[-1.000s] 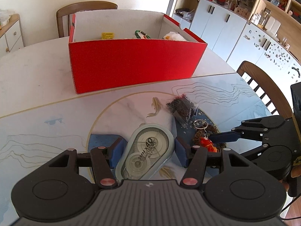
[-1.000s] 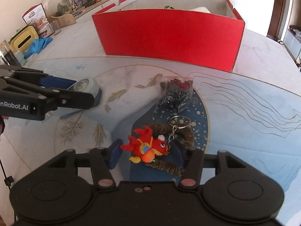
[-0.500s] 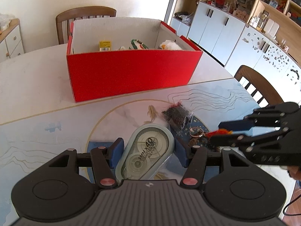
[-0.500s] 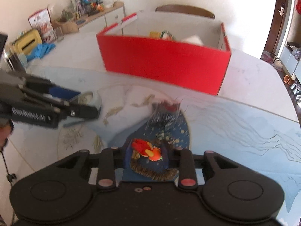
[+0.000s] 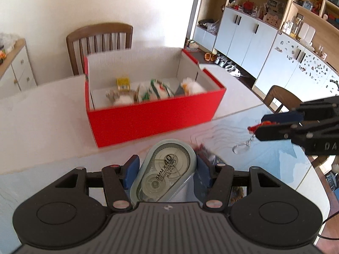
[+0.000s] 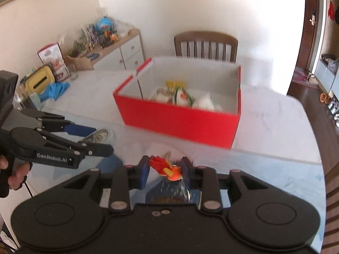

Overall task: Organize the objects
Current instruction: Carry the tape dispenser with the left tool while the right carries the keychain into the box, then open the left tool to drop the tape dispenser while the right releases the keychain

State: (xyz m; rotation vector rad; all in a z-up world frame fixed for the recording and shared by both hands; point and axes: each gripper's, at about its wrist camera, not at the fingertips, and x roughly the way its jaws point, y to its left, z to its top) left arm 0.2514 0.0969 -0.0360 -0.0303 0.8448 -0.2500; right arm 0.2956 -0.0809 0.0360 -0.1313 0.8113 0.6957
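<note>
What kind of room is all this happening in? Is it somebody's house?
Most likely a lived-in home's dining area. A wooden dining chair stands behind the table, wall cabinets with cluttered shelves run along one side, and shoes lie on the floor by the doorway.

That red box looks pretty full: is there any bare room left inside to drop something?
The red box is crowded along its near wall, from the yellow packet to the white fluffy item. Bare floor shows in the near-left corner and behind the items, along the far wall.

Red box [image 5: 152, 118] with white inside; pale-green correction tape [image 5: 167, 169]; red-orange toy [image 6: 167, 168]; blue-padded black tongs [image 6: 164, 170].
</note>
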